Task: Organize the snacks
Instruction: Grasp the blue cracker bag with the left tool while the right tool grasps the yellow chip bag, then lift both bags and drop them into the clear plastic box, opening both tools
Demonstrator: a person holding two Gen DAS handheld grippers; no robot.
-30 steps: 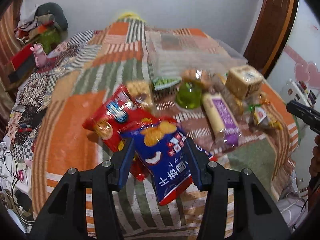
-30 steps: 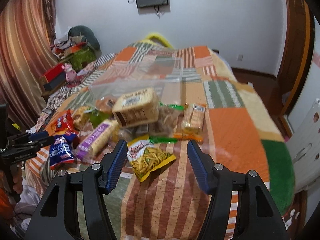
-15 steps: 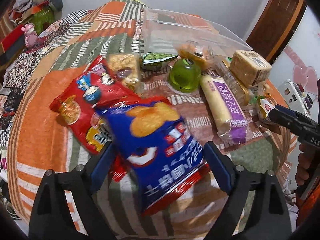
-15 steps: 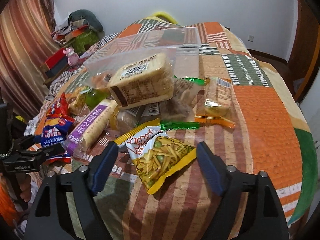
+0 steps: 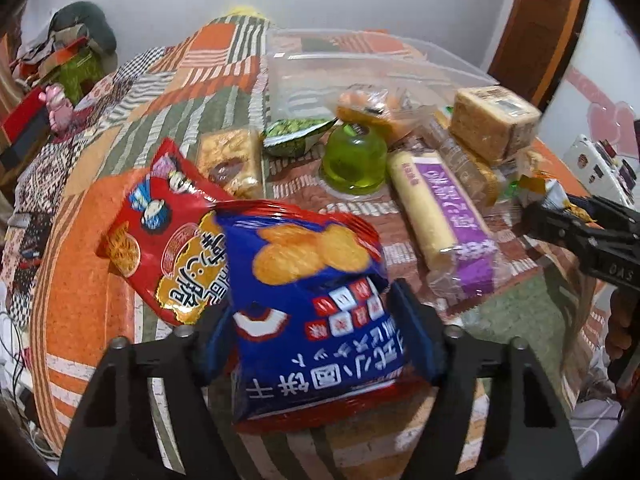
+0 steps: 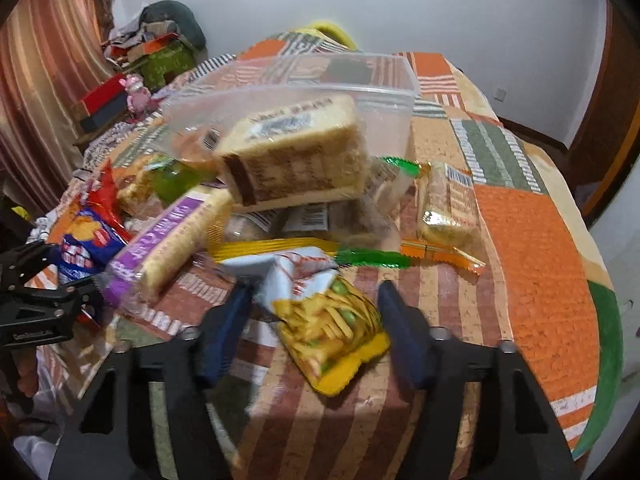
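Note:
A blue cracker bag (image 5: 316,320) lies at the near edge of the snack pile, overlapping a red bag (image 5: 160,240). My left gripper (image 5: 312,300) straddles the blue bag; its jaws are closing and both pads press into the creased sides. In the right wrist view a yellow and white bag of pea sticks (image 6: 332,320) sits crumpled between the closing jaws of my right gripper (image 6: 316,286), pads against it. The right gripper (image 5: 536,216) also shows at the right edge of the left wrist view.
A clear plastic bin (image 6: 280,80) stands behind the pile on the patchwork bedspread (image 6: 532,248). Around it lie a wrapped cake block (image 6: 292,152), a purple-labelled roll (image 5: 440,216), a green jelly cup (image 5: 354,164) and several small packets. Clutter lines the left wall.
Both grippers came down closer to the pile, opened wide around their bags, then narrowed. The blue bag now bulges between the left pads and the yellow bag is crumpled between the right ones.

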